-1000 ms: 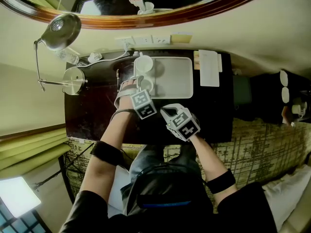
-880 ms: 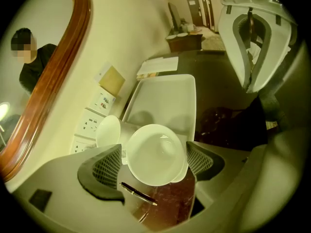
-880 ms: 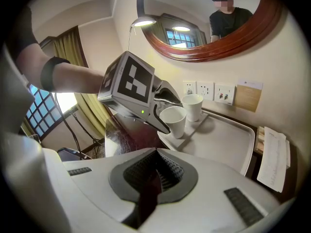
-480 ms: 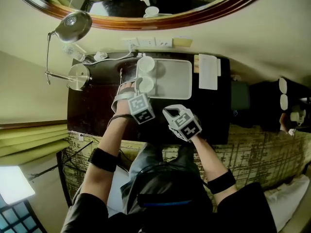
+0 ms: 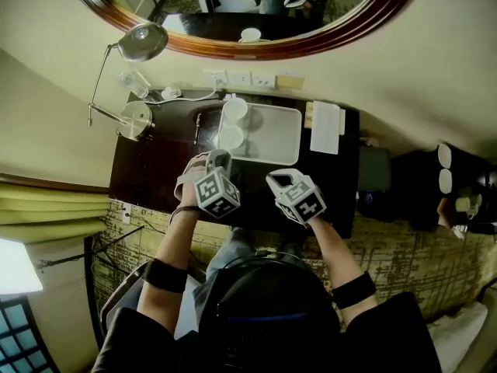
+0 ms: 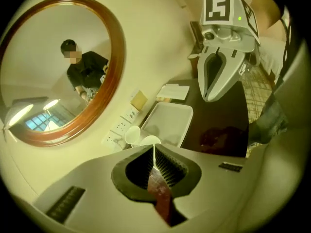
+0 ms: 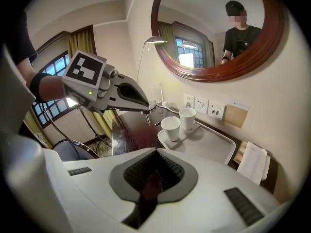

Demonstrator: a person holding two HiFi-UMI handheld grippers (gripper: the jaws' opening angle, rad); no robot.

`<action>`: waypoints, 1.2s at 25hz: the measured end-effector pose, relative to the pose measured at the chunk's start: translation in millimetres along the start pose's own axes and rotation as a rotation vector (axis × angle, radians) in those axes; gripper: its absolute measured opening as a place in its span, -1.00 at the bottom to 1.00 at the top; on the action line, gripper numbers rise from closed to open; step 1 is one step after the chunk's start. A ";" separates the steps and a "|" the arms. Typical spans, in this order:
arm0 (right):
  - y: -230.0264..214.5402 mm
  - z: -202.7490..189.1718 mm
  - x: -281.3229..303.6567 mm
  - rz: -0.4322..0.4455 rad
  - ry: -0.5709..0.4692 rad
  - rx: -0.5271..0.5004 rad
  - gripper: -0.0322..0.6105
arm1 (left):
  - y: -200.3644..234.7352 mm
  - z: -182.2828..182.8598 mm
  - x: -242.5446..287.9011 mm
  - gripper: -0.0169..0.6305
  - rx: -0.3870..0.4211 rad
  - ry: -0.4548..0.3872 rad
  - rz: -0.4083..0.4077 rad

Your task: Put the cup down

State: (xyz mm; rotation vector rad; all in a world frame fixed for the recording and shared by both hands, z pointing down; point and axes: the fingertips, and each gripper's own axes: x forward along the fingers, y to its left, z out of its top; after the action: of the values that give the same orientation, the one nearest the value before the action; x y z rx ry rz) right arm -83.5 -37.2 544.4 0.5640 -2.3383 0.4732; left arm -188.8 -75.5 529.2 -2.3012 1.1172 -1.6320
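Two white cups stand on the left side of a white tray (image 5: 273, 137) on the dark table: the near cup (image 5: 231, 137) and the far cup (image 5: 235, 109). My left gripper (image 5: 218, 158) hovers just in front of the near cup, apart from it. Its jaws have just been closing and now stand shut with nothing between them. My right gripper (image 5: 273, 179) is shut and empty, above the table in front of the tray. In the right gripper view both cups (image 7: 170, 128) stand upright on the tray (image 7: 216, 149), with the left gripper (image 7: 145, 106) raised to their left.
A desk lamp (image 5: 137, 120), a water bottle (image 5: 133, 83) and a cable lie at the table's left back. Wall sockets (image 5: 241, 78) sit behind the tray, under a round mirror (image 5: 256, 22). A white paper pad (image 5: 325, 127) lies right of the tray. The dark table top (image 5: 155, 169) ends near my body.
My left gripper has come away from the near cup, lifted and drawn back toward me, and its jaws have closed. The cup stays on the tray. The right gripper has shifted slightly.
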 end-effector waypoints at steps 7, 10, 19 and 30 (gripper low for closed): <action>-7.8 -10.6 -24.1 -0.014 -0.018 0.003 -0.88 | -11.0 12.7 -42.1 -0.95 -0.240 -0.064 0.044; -8.9 -13.2 -33.6 -0.022 -0.026 0.020 -0.88 | -21.6 15.0 -52.5 -0.95 -0.334 -0.108 0.026; -27.1 -29.9 -62.4 -0.089 -0.056 0.086 -0.88 | -27.0 27.5 -72.3 -0.94 -0.708 -0.272 -0.075; -58.3 -63.3 -112.8 -0.237 -0.111 0.197 -0.88 | -31.4 37.5 -71.6 -0.94 -0.867 -0.336 -0.087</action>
State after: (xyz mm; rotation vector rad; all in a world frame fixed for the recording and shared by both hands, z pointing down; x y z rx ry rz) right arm 56.2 -26.3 522.1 0.9701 -2.3031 0.5760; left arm -152.2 -20.5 473.0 -2.9714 1.9014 -0.7624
